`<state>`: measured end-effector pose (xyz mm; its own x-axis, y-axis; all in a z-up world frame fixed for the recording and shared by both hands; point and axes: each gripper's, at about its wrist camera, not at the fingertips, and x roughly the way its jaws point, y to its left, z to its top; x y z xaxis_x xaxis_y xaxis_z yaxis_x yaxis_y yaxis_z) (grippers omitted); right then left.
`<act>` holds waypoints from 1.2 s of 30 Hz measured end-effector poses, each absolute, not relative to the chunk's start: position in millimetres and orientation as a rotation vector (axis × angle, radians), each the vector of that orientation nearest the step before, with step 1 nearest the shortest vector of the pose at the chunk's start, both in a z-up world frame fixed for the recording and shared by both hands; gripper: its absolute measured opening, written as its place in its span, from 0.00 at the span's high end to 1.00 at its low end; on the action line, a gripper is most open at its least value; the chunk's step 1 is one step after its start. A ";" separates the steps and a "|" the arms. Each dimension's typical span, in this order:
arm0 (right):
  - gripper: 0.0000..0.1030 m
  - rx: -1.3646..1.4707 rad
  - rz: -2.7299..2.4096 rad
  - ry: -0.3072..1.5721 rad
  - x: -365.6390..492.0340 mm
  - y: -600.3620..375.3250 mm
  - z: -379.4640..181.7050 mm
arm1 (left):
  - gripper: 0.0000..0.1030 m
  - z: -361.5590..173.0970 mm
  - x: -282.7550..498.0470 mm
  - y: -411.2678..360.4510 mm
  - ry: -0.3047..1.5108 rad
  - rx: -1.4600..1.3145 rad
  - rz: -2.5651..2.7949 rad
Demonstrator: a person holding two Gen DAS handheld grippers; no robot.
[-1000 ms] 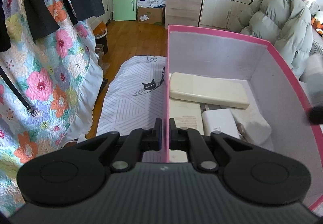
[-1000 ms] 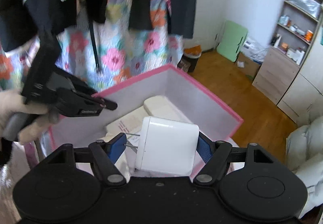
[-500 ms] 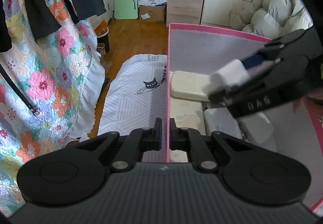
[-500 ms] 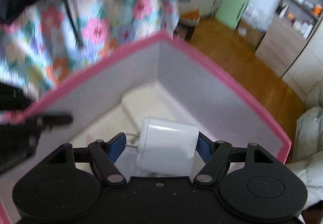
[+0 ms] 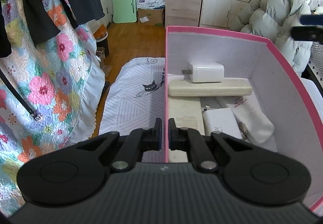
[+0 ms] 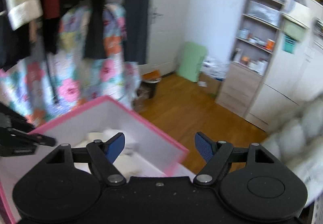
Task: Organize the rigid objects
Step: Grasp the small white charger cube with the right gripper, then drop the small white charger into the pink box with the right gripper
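Clamping the near wall of the pink box (image 5: 166,91), the left tongs (image 5: 165,135) are pressed together on that wall, one finger outside and one inside, steadying the box. The right tongs (image 6: 159,146) stand spread and empty, with nothing between the blue pads (image 6: 116,146); a second ago they carried a white charger, and half a second ago they held it inside the box. In the left wrist view only a tip of the right tongs shows at the far right edge, outside the box.

The charger (image 5: 206,72) now lies on its side at the far end of the box, prongs pointing left, resting on the cream case (image 5: 210,88). Nearer in the box lie a second white adapter (image 5: 220,123), a white pouch (image 5: 252,119) and a printed carton (image 5: 185,111), packed close together. The right wrist view is blurred, consistent with a withdrawal away from the box.

Finding: the release is complete, and one more rigid item is stowed. The charger sits on top of the case rather than on the box floor, so it may slide if the box is tilted. Whether further items remain to be stowed cannot be told from these views. The box rests on a bed with a cat-print sheet (image 5: 137,99).
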<state>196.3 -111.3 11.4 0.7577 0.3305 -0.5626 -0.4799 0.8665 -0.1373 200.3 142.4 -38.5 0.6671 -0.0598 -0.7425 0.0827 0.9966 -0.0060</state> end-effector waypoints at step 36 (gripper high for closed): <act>0.39 -0.035 0.282 0.620 201.1 -171.5 -117.3 | 0.95 -38.4 201.2 143.3 0.838 0.013 -0.101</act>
<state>201.1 -171.5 -117.3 0.7770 0.2504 -0.5776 -0.2713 0.9611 0.0517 201.2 143.3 -38.4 0.6647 -0.0843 -0.7424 0.0945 0.9951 -0.0284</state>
